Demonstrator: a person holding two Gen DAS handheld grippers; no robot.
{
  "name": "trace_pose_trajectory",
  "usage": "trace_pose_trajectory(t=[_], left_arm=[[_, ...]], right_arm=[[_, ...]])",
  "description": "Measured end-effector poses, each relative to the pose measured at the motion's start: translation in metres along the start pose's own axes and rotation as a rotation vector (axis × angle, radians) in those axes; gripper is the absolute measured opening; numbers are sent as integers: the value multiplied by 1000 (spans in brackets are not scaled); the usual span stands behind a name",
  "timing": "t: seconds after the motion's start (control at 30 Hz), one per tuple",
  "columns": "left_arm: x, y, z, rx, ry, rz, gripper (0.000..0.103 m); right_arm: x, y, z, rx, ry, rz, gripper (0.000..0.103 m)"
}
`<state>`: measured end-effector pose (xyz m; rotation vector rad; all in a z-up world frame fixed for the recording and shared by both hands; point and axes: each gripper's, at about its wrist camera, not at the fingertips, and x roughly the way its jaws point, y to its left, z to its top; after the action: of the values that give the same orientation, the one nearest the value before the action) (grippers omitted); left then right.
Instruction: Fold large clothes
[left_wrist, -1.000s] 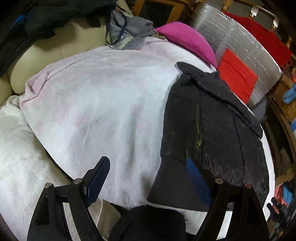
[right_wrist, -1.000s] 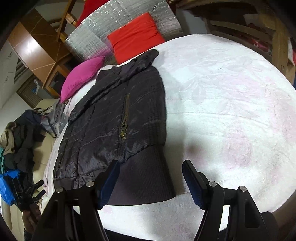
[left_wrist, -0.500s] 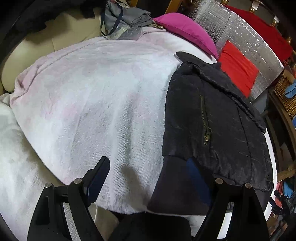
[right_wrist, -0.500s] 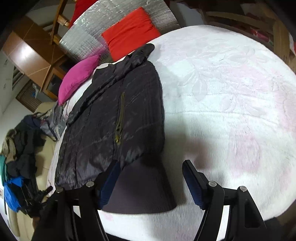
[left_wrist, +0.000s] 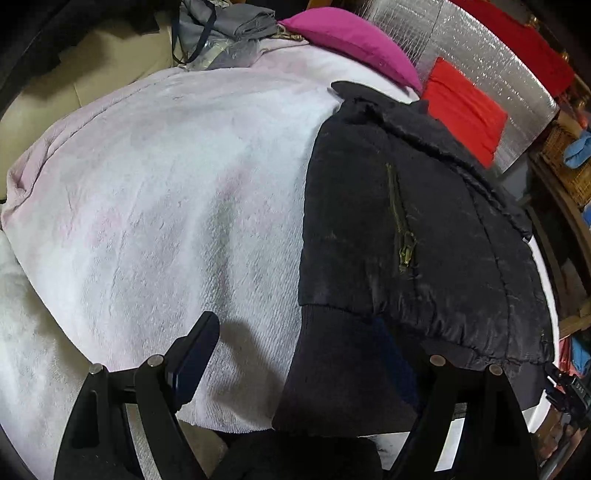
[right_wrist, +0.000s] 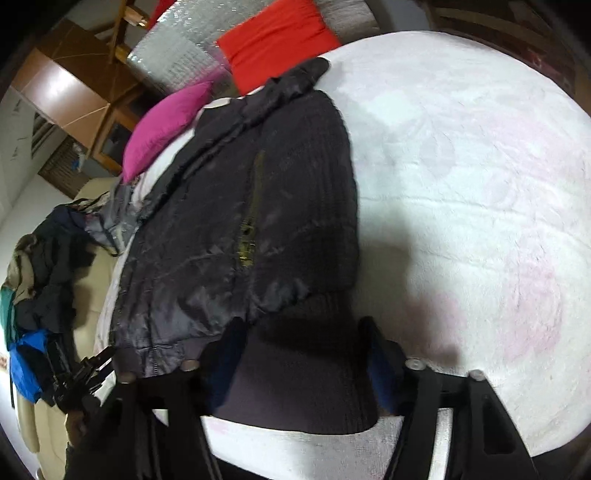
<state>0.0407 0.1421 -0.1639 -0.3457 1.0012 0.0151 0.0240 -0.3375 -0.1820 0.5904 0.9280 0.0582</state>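
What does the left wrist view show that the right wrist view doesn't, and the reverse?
Only the left wrist view: the left claw, open, one finger over bare blanket, the other over the ribbed hem. Only the right wrist view: the right claw, closing astride the ribbed hem, and a wooden cabinet. Both: the black jacket, white blanket, pink cushion and red cushion.

Black jacket (left_wrist: 413, 236) on white blanket (left_wrist: 166, 192)

Both wrist cameras look steeply down, close over the bed (left_wrist: 155, 206), sharing the black jacket (left_wrist: 406, 221) (right_wrist: 236, 221) from opposite sides.
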Motion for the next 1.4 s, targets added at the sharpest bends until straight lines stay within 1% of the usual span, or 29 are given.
trace_pose_trajectory(t=[0.03,0.07,0.2,0.37,0.47,0.67,0.73,0.8,0.83,0.87,0.9,0.93,0.97,1.0,1.07,1.1,1.13,1.2,1.23,1.3,1.37,1.4], left_arm=[[0,-1,0,5,-1,6,85],[0,-3,-1,13,-5,16,85],[3,-10,0,39,-5,40,85],[5,-16,2,68,-4,65,85],[7,-16,2,67,1,66,85],[9,-14,-3,74,27,70,85],[10,-14,-4,84,34,64,81],[10,-14,-5,84,47,46,70],[10,-14,-5,84,51,33,68],[9,-14,-6,85,53,29,62],[8,-15,-6,90,55,17,55],[8,-16,-7,94,57,9,51],[7,-17,-7,98,60,-1,45],[7,-18,-7,102,62,-10,41],[7,-21,-6,107,64,-8,39],[7,-21,-6,108,65,-11,36],[6,-20,-6,106,66,-13,35],[3,-16,-5,93,64,-39,30],[3,-14,-4,85,65,-51,30],[1,-3,-3,39,69,-103,30],[1,2,-4,33,76,-114,32],[1,3,-5,36,74,-112,36]], right_arm=[[0,0,0,2,4,2,46],[-1,0,0,2,9,-2,43],[-4,0,0,-14,14,-7,37],[1,0,0,-14,29,-19,37],[3,0,1,-15,37,-8,39],[6,-2,1,-8,57,-4,39],[6,-1,1,-18,57,-13,40],[7,1,0,-39,54,-25,40],[7,4,-1,-53,53,-34,40],[8,6,-1,-67,53,-43,40],[8,7,-1,-75,54,-48,40],[7,7,-1,-77,56,-49,40],[7,7,-1,-73,59,-50,40],[6,8,-1,-70,61,-53,37],[7,9,0,-77,63,-65,35],[7,10,0,-83,65,-75,31],[6,10,0,-84,66,-75,23],[3,9,1,-82,68,-63,17],[2,8,1,-79,68,-58,16],[1,6,1,-75,69,-51,16],[2,4,1,-66,70,-40,16],[3,3,2,-56,72,-34,16]])
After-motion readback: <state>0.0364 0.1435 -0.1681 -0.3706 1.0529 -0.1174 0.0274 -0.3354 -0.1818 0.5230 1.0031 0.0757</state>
